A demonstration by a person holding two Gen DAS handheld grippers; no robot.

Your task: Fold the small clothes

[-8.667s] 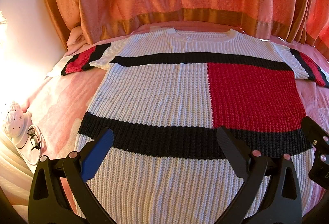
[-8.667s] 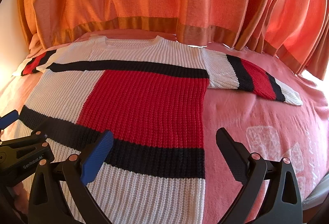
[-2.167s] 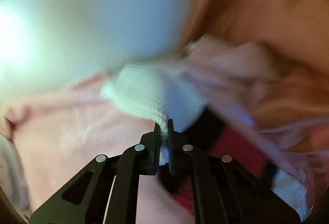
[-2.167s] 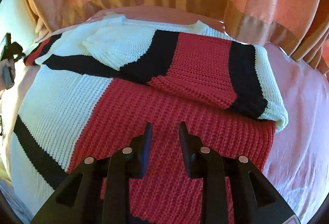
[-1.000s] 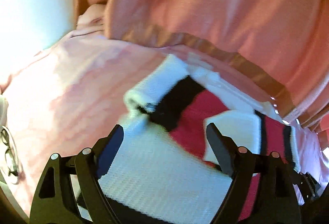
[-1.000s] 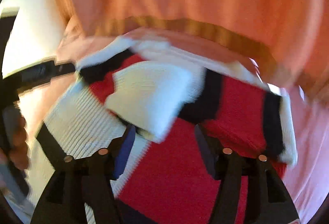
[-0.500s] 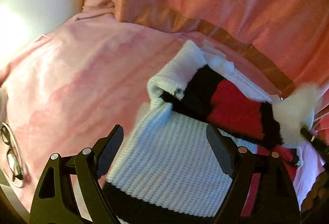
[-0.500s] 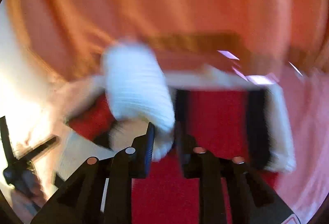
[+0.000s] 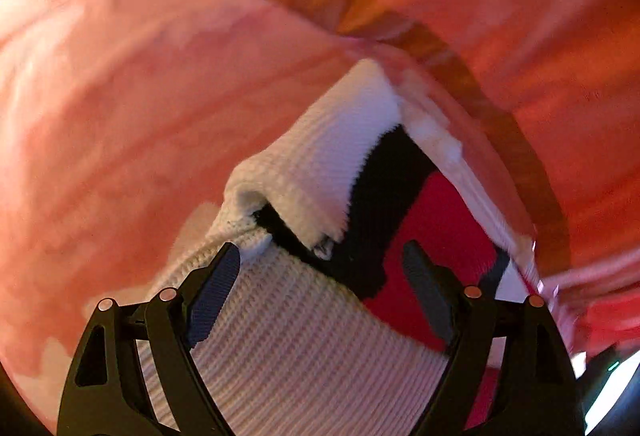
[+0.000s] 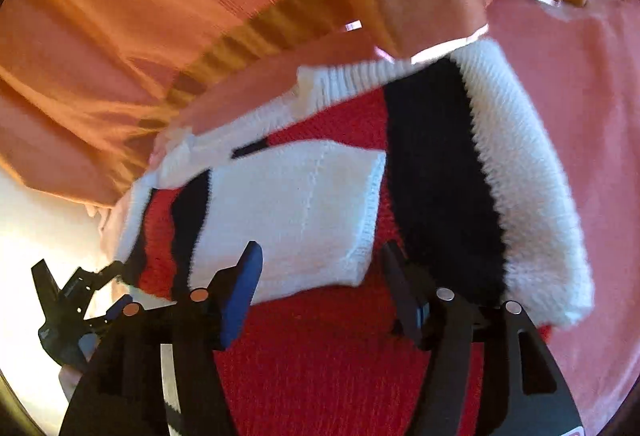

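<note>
A knit sweater [image 9: 304, 348] in white, black and red lies on the pink bed [image 9: 120, 116], with both sleeves folded in over its body. My left gripper [image 9: 320, 268] is open and empty, just above the folded left sleeve [image 9: 320, 172]. My right gripper [image 10: 320, 268] is open and empty over the red panel [image 10: 320, 356], with the left sleeve's white cuff [image 10: 288, 212] lying flat just beyond its fingertips. The folded right sleeve [image 10: 500, 176] lies to the right. The left gripper also shows in the right wrist view [image 10: 76, 312], at the lower left.
Orange curtains [image 10: 160, 16] hang along the far edge of the bed. Bare pink bedsheet lies left of the sweater in the left wrist view and right of it in the right wrist view [image 10: 592, 116].
My right gripper was shut on the white cuff of the left sleeve half a second ago; it has let go and opened, and the cuff now lies flat on the sweater. My left gripper stayed open and moved closer.
</note>
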